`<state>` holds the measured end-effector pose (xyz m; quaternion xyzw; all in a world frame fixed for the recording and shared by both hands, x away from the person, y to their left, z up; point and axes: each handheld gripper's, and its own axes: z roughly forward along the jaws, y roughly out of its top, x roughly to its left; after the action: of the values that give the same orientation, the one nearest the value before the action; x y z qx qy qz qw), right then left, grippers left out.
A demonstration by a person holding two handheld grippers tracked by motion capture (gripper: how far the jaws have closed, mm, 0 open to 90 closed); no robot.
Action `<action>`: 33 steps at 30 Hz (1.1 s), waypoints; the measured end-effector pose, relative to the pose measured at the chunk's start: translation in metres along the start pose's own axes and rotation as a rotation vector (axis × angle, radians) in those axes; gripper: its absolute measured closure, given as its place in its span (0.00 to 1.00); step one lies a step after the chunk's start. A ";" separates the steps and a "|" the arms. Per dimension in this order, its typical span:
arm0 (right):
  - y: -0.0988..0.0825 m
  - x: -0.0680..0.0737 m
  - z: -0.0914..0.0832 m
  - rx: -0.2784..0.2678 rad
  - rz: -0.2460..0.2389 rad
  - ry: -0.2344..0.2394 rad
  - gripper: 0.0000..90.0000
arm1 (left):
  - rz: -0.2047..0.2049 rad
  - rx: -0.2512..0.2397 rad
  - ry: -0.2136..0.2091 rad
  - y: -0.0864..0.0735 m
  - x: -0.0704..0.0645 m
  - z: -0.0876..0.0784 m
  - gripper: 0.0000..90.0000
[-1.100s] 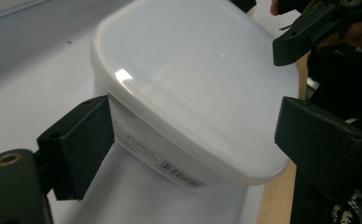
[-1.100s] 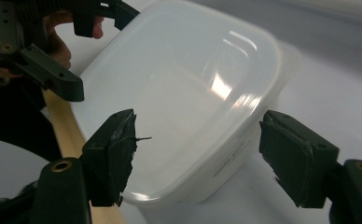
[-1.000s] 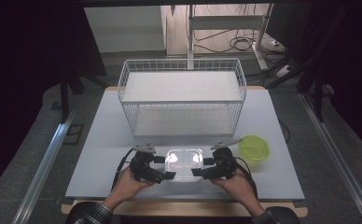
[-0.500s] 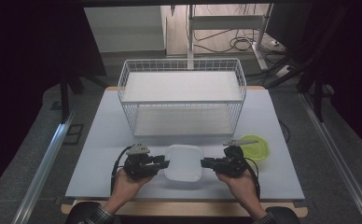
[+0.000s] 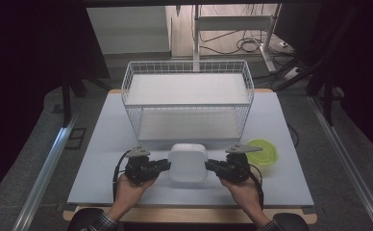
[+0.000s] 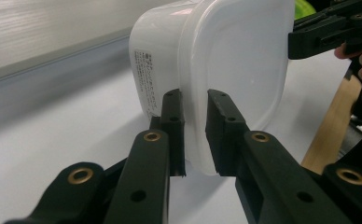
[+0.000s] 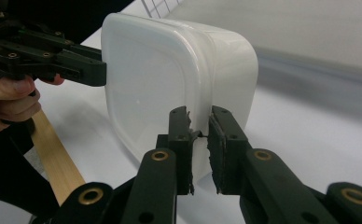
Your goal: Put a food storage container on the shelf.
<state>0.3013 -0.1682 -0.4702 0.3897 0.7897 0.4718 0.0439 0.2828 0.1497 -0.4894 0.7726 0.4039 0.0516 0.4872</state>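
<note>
On the left, the person's left hand (image 5: 127, 185) brings the left gripper (image 5: 164, 165) in level from the left side of the white container (image 5: 188, 162). Its jaws have just been closing, and in the left gripper view they pinch the container's rim (image 6: 195, 140) between them, one pad on the tub side and one on the lid side.

The container sits in the near middle of the pale table (image 5: 103, 144), just in front of the wire basket (image 5: 187, 103) and clearly apart from it. It is a squarish tub with rounded corners and a translucent lid (image 6: 235, 60). From above, its broad rounded-square face points up. No long axis stands out, since the face looks nearly as wide as it is deep. A printed label (image 6: 149, 88) runs along the tub's wall. What is inside it I cannot tell, as the plastic is too milky.

The wire basket stands behind it toward the far side of the table, with a white panel across the top and another lower down. Nothing lies on either panel that I can see.

On the right, the right gripper (image 5: 208, 166) meets the container from the opposite side, held by the right hand (image 5: 244, 187). Its jaws have also just been closing, and the right gripper view shows them clamped on the rim (image 7: 198, 133), with the pads' worn edges pressed against the plastic. Beyond that gripper, near the table's right edge, a shallow yellow-green bowl (image 5: 266, 151) sits just beside the hand.
</note>
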 end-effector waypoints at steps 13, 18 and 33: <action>0.023 0.002 -0.013 -0.063 -0.041 0.016 0.89 | 0.046 -0.042 0.023 0.027 -0.006 -0.013 0.87; 0.038 0.006 -0.019 -0.090 -0.069 0.009 0.89 | 0.059 -0.067 0.029 0.041 -0.006 -0.020 0.87; 0.085 0.014 -0.036 -0.161 -0.120 0.009 0.89 | 0.103 -0.124 0.064 0.083 -0.009 -0.042 0.87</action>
<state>0.3248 -0.1633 -0.3800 0.3346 0.7713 0.5321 0.0999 0.3044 0.1565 -0.3989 0.7586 0.3748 0.1263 0.5177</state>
